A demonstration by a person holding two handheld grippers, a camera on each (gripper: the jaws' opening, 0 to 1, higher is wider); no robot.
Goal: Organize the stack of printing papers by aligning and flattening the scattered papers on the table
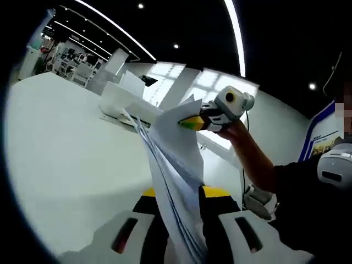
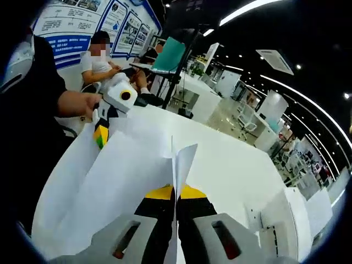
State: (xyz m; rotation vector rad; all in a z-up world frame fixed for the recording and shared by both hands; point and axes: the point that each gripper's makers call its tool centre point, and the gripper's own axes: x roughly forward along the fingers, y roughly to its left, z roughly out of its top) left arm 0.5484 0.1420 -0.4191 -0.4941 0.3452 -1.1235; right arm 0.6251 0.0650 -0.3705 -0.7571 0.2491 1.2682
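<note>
Above white table [image 1: 66, 148], thin papers [image 1: 176, 165] (fanned), both tools clamped

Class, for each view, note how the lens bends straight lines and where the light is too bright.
Left gripper view: ceiling light strips curve, the window behind the papers is washed out. Right gripper view: the table edge bows, the strip light glares.

Dark ceiling [image 2: 308, 33] with long light strips [image 1: 236, 33] and spot lamps; white counter [image 1: 60, 143]; blue-framed wall posters [image 2: 71, 22]; white desks and chairs [image 2: 247, 124] further back; bright windows [image 1: 214, 82].
</note>
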